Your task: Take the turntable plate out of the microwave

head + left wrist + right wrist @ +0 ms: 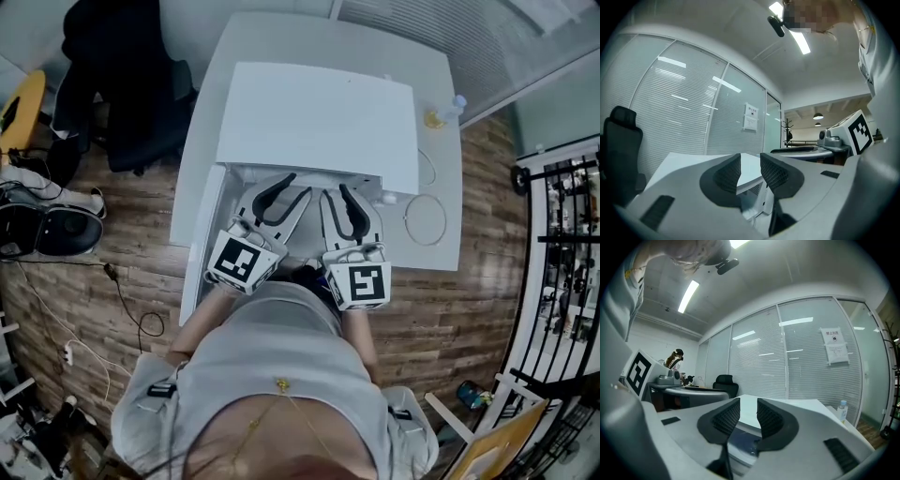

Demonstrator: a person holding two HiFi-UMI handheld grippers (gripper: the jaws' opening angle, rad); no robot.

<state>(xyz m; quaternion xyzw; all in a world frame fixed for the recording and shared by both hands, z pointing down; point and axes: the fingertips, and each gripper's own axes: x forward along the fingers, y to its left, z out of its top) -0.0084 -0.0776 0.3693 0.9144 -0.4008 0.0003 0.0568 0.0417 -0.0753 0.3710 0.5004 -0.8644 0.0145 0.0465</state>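
We hold both grippers level in front of the white microwave (319, 122), which stands on a white table (441, 248) with its door (201, 242) swung open at the left. The left gripper (300, 185) has its jaws a little apart, with nothing between the pads; through the gap we see only a corner of the microwave. The right gripper (335, 191) is likewise partly open and empty. The turntable plate we cannot see, because the microwave's top hides the inside.
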